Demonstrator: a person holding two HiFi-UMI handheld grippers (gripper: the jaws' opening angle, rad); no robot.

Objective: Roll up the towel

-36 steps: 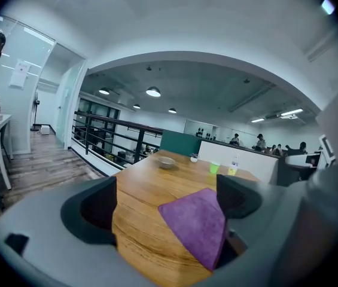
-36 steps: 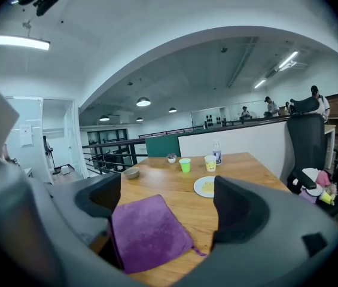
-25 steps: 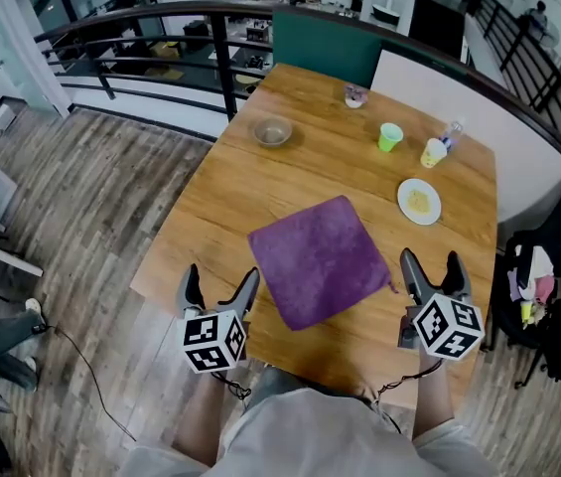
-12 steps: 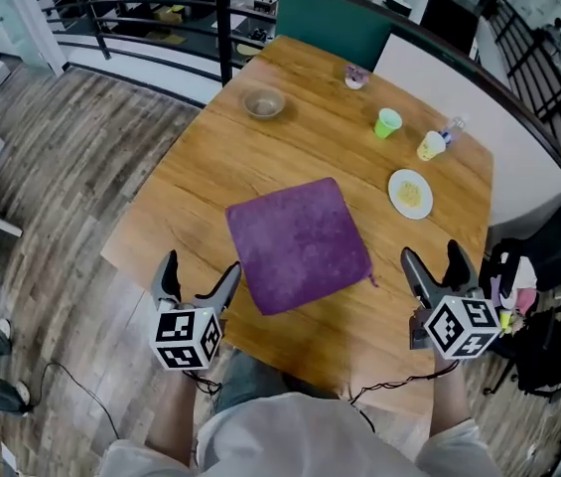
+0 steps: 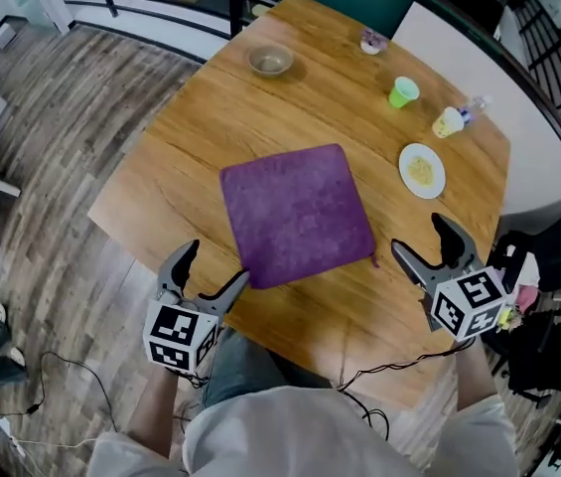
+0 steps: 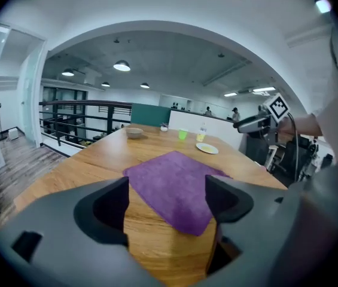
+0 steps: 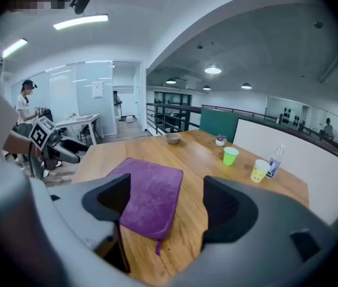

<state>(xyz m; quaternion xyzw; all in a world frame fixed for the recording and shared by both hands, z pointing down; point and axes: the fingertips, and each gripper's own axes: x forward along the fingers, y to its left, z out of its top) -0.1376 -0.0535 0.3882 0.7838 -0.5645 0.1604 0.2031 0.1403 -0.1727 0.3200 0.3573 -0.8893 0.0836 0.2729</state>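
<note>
A purple towel (image 5: 295, 215) lies spread flat in the middle of the wooden table (image 5: 186, 127). My left gripper (image 5: 212, 268) hovers at the table's near edge, just short of the towel's near left corner. Its jaws are closing with nothing between them. My right gripper (image 5: 421, 237) is over the table a little right of the towel's near right corner, tilted, and its jaws are closing on nothing too. The left gripper view shows the towel (image 6: 174, 184) ahead of the jaws. In the right gripper view the towel (image 7: 148, 195) lies ahead and to the left.
At the far side stand a bowl (image 5: 271, 61), a small dish (image 5: 373, 40), a green cup (image 5: 403, 91), a yellow cup (image 5: 448, 122) beside a bottle (image 5: 471, 112), and a plate (image 5: 422, 170). A dark bag (image 5: 558, 351) sits right of the table.
The left gripper has come forward and down to the towel's near left corner. The right gripper has rolled and dropped a little. Both pairs of jaws are narrower.
</note>
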